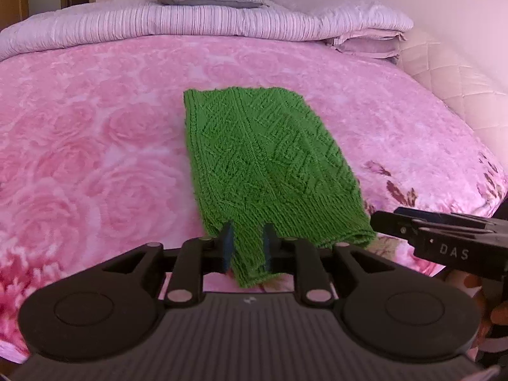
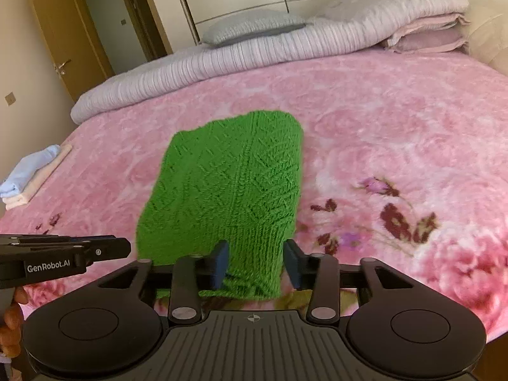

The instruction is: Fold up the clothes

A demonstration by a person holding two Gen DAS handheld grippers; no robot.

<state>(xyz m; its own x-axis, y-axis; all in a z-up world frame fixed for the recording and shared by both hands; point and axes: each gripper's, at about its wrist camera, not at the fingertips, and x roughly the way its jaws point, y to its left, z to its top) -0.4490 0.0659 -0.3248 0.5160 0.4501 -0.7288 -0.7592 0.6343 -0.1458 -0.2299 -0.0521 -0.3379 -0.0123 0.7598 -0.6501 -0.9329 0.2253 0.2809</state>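
The green knitted garment (image 1: 263, 165) lies folded into a narrow strip on the pink rose blanket (image 1: 95, 127), its near end reaching between my fingers. My left gripper (image 1: 246, 247) stands with its blue pads (image 1: 227, 246) apart, a tongue of knit running between them. My right gripper (image 2: 257, 263) is spread wider around the garment's near end, not pinching. Beyond lie a striped quilt (image 2: 222, 60), pillows (image 2: 250, 28), and folded laundry (image 2: 28, 174) at the left bed edge.
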